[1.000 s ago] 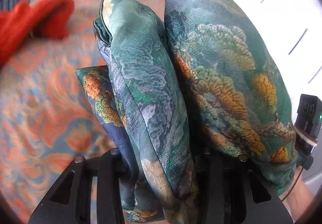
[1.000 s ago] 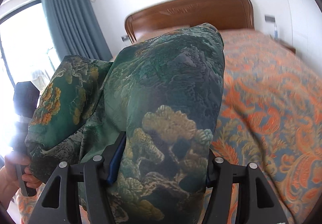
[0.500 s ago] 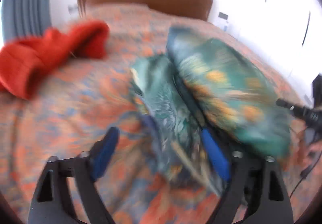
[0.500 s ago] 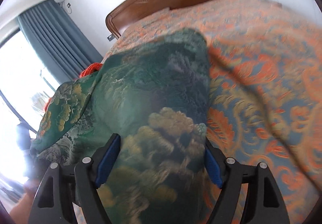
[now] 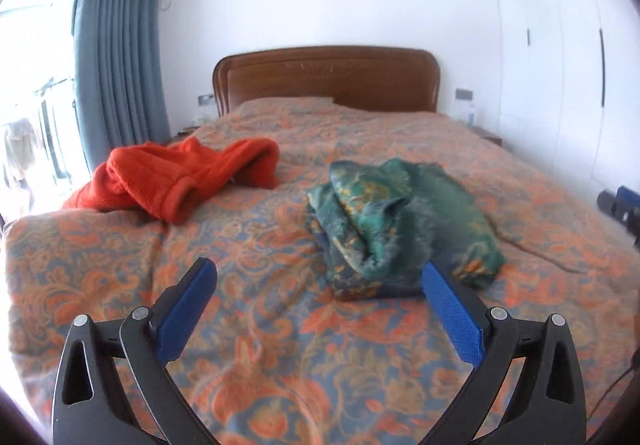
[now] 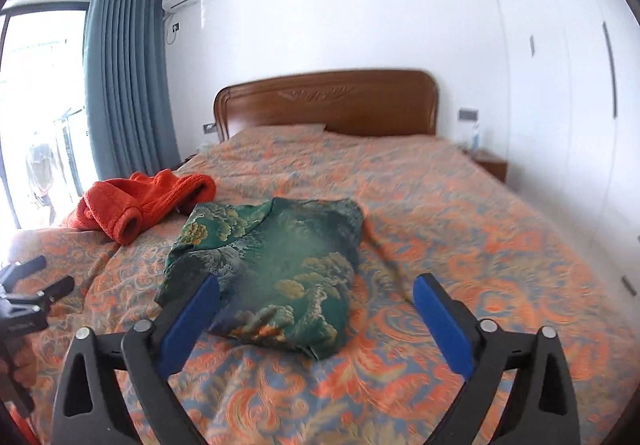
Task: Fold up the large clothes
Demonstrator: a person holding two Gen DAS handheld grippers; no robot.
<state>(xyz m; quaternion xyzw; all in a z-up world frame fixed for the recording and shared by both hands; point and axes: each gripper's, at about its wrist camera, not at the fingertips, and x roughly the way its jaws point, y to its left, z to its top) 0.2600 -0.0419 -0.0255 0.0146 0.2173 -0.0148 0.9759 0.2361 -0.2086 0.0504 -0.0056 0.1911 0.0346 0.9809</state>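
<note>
The folded green patterned garment (image 5: pixel 400 221) lies on the bed (image 5: pixel 280 325), on its orange-and-blue bedspread, right of the orange fleece garment (image 5: pixel 180 177). The left gripper (image 5: pixel 318 277) and right gripper (image 6: pixel 316 293) hang above the bedspread, clear of the green garment. Both sets of jaws are opening, spread wide, with nothing gripped.

Folded green garment (image 6: pixel 276 269) on bed (image 6: pixel 460 229); right gripper (image 6: pixel 316 295) opening, empty.
</note>
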